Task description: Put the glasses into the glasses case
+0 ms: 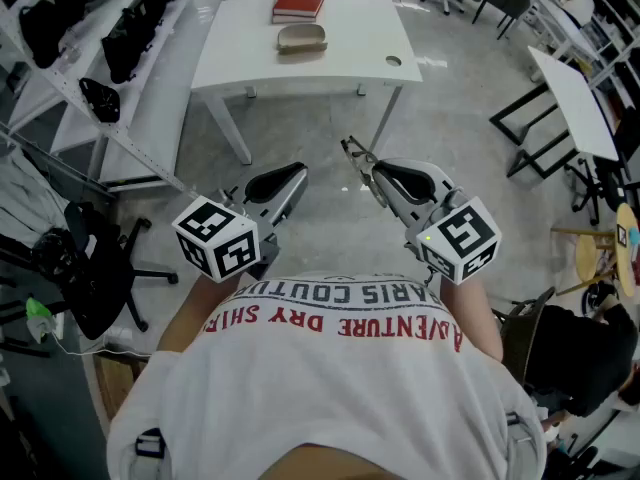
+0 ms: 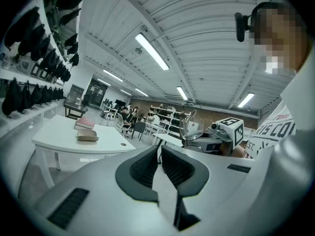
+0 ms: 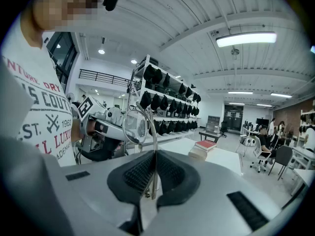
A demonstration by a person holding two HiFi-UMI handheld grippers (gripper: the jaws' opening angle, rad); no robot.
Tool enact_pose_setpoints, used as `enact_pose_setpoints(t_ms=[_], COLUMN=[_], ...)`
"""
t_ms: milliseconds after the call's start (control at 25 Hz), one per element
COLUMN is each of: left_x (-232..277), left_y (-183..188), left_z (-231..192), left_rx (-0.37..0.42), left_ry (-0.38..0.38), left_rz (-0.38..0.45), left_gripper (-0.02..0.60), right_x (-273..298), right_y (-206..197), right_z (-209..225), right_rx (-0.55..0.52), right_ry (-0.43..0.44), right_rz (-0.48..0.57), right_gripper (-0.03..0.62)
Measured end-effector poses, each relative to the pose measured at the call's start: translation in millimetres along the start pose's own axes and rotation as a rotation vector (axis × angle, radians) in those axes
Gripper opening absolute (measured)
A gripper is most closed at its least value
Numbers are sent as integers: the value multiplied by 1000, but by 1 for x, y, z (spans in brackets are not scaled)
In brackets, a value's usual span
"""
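A beige glasses case (image 1: 301, 37) lies shut on a white table (image 1: 240, 53) far ahead, beside a red book (image 1: 300, 0). My right gripper (image 1: 372, 172) is shut on thin wire-framed glasses (image 1: 352, 152), held in the air well short of the table. In the right gripper view the frame's thin arm (image 3: 154, 146) is pinched between the pads, with a clear lens (image 3: 134, 124) standing up to the left. My left gripper (image 1: 297, 173) hangs beside it, its jaws together and nothing between them (image 2: 159, 147). The left gripper view shows the case (image 2: 87, 136) and the held lens (image 2: 192, 127).
Shelves of black items (image 1: 130, 28) run along the left. A black office chair (image 1: 90, 268) stands at my left. Black-framed tables (image 1: 565, 98) and a wooden stool (image 1: 595, 253) are on the right. Grey floor lies between me and the white table.
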State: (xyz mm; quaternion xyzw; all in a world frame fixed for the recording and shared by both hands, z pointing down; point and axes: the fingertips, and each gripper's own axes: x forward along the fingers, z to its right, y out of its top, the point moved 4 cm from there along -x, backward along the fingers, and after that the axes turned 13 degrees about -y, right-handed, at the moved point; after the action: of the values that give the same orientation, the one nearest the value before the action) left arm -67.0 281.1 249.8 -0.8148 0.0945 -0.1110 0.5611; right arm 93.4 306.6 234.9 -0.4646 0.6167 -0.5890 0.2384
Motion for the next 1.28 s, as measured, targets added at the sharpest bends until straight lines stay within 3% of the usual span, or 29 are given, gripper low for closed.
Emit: enact_pose_setpoints(t_ms=[680,1280], left_x=[-38,1], left_y=[-12,-7], left_z=[-24,-78], left_rx=[5,-2], left_ry=[-26,8], left_rz=[-12,-33], left_gripper=[46,46], right_x=[28,82], right_y=[-6,-22], right_z=[-36,16], right_rx=[17,39], right_ry=[-38,-12], right_rz=[-21,-19], right_gripper=[32,32])
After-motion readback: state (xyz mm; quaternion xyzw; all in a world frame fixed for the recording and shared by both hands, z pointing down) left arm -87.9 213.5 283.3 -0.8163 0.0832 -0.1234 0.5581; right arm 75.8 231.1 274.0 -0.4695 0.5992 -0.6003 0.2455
